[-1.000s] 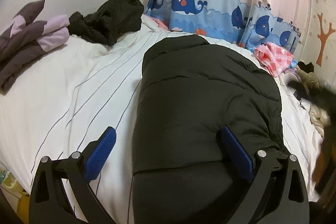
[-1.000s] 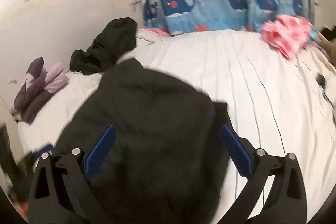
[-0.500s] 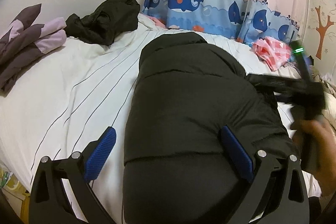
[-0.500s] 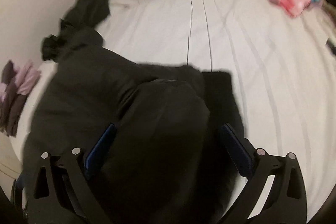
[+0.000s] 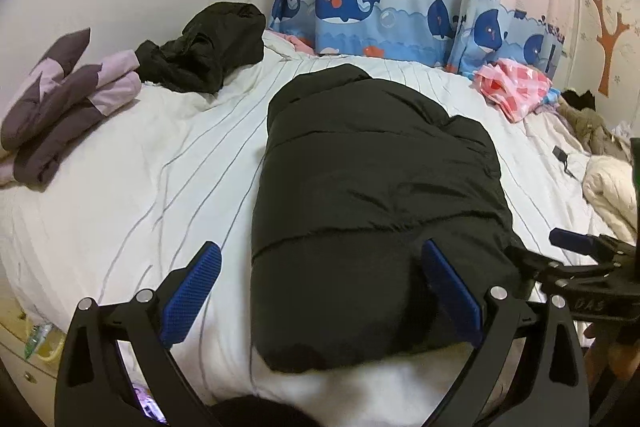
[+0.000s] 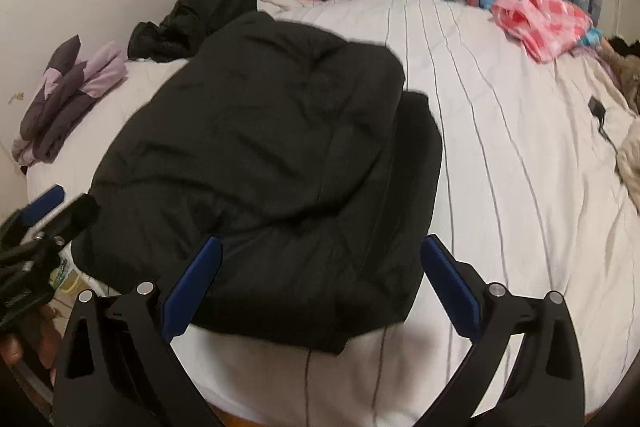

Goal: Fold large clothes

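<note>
- the black quilted puffer jacket (image 5: 372, 203) lies folded into a long bundle on the white striped bedsheet (image 5: 132, 179), long axis running from the near edge toward the whale-print curtain (image 5: 384, 11).
- left gripper (image 5: 320, 295) hangs spread wide and empty over the bundle's near left corner; its right finger is over the cloth.
- right gripper (image 6: 320, 291) is likewise wide apart, holding nothing, above the near right corner.
- both seem equally near; a crosswise fold likely comes next.

A folded black puffer jacket (image 6: 260, 147) lies on the striped white bed (image 6: 500, 167); the right gripper (image 6: 320, 287), jaws spread, hovers at its near edge.
</note>
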